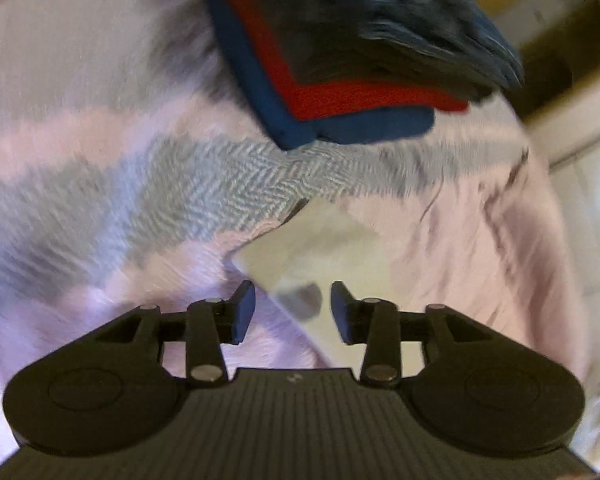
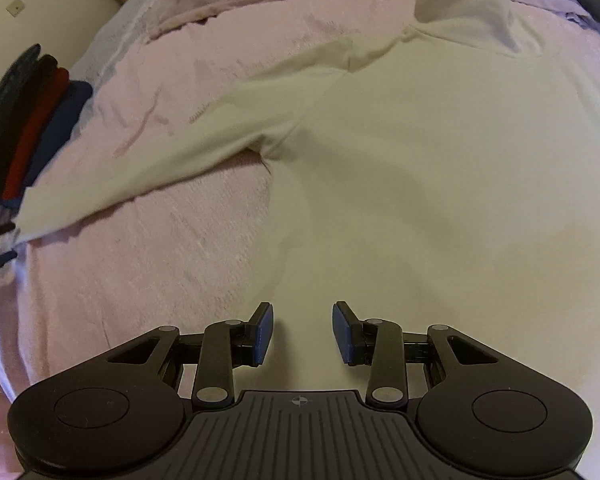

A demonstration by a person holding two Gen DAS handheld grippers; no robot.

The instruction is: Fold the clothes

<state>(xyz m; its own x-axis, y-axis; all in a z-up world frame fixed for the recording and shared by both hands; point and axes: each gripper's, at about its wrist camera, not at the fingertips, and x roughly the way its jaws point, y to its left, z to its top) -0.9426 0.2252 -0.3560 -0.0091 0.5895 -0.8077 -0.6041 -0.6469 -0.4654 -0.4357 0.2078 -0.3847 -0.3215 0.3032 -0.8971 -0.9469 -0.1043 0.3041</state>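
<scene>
A cream long-sleeved shirt (image 2: 440, 152) lies spread flat on a pink bedspread (image 2: 160, 272). Its sleeve (image 2: 172, 160) stretches out to the left. My right gripper (image 2: 302, 332) is open and empty over the shirt's lower body. In the left wrist view, the sleeve's cuff end (image 1: 324, 248) lies just ahead of my left gripper (image 1: 293, 312), which is open and empty above it. That view is blurred.
A stack of folded clothes in dark blue, red and black (image 1: 340, 60) sits on the bed beyond the cuff; it also shows at the left edge of the right wrist view (image 2: 32, 120). The bedspread has a grey herringbone band (image 1: 204, 188). The bed edge drops off at the right (image 1: 572, 184).
</scene>
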